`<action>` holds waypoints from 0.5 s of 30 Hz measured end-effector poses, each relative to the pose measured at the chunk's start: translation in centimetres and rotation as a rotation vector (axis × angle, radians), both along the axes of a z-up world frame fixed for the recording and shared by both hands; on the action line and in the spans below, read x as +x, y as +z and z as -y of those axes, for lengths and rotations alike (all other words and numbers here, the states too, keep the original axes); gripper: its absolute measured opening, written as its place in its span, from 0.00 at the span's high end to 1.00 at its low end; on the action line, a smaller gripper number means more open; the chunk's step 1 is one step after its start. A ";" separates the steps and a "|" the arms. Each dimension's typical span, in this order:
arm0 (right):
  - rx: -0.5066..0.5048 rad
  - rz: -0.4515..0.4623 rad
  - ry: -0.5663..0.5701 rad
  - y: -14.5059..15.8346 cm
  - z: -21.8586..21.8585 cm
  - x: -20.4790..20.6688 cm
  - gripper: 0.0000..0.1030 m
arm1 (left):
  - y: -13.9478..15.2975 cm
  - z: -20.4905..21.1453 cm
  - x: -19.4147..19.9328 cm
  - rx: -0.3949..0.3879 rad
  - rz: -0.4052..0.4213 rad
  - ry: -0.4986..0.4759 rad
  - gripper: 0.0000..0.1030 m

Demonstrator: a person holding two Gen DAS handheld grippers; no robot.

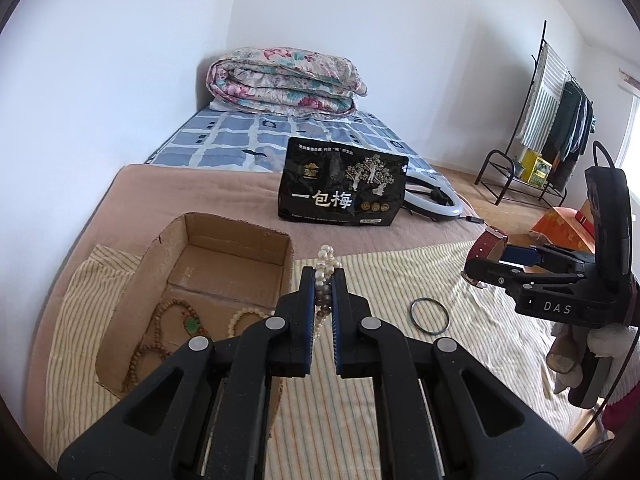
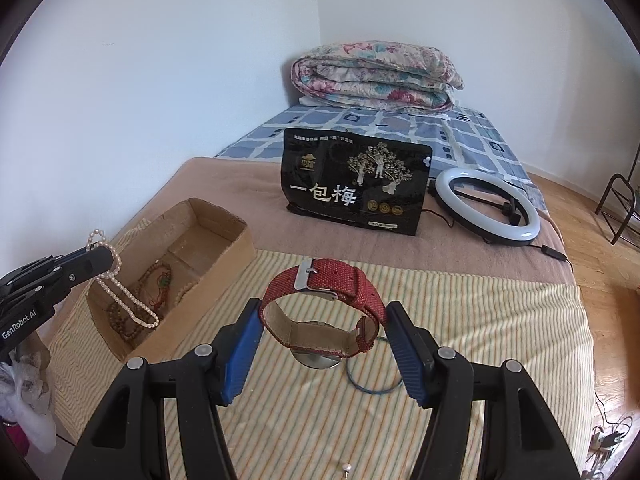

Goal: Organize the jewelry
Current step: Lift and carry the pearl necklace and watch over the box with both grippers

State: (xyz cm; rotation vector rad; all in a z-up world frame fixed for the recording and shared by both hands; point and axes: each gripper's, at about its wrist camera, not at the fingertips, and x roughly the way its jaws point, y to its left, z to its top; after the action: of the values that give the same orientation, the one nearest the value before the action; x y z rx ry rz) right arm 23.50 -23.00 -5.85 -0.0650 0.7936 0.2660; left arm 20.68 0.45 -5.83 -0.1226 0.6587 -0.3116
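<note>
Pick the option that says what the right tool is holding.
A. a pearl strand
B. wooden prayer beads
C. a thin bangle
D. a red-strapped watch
D: the red-strapped watch sits between the right tool's blue pads, while the pearl strand hangs from the left tool, the thin bangle lies on the striped cloth, and the wooden prayer beads lie in the cardboard box.

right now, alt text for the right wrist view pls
The right gripper holds a red watch by its strap above a striped cloth on a bed. At left, the left gripper pinches a pearl strand over a cardboard box of beads; a thin ring lies below the watch.
</note>
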 end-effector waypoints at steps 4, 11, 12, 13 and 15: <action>-0.003 0.000 0.027 0.2 -2.0 0.7 0.38 | 0.3 -1.9 0.6 0.002 0.007 0.026 0.95; -0.008 -0.006 0.075 0.0 -5.6 1.9 0.38 | -0.1 -5.1 1.8 0.004 0.005 0.077 0.95; -0.010 -0.008 0.081 -0.1 -6.1 2.1 0.38 | -0.2 -5.5 1.9 0.004 0.004 0.082 0.95; -0.011 -0.009 0.086 -0.2 -6.5 2.3 0.38 | -0.3 -5.9 2.1 0.006 0.003 0.089 0.95; -0.012 -0.014 0.096 -0.4 -7.4 2.8 0.38 | -0.5 -6.6 2.5 0.005 0.000 0.100 0.95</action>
State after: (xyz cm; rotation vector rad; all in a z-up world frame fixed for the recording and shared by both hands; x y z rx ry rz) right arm 26.28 -15.56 -6.22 -0.1123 0.8069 0.3528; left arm 23.14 7.07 -6.29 -0.1500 0.6508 -0.2141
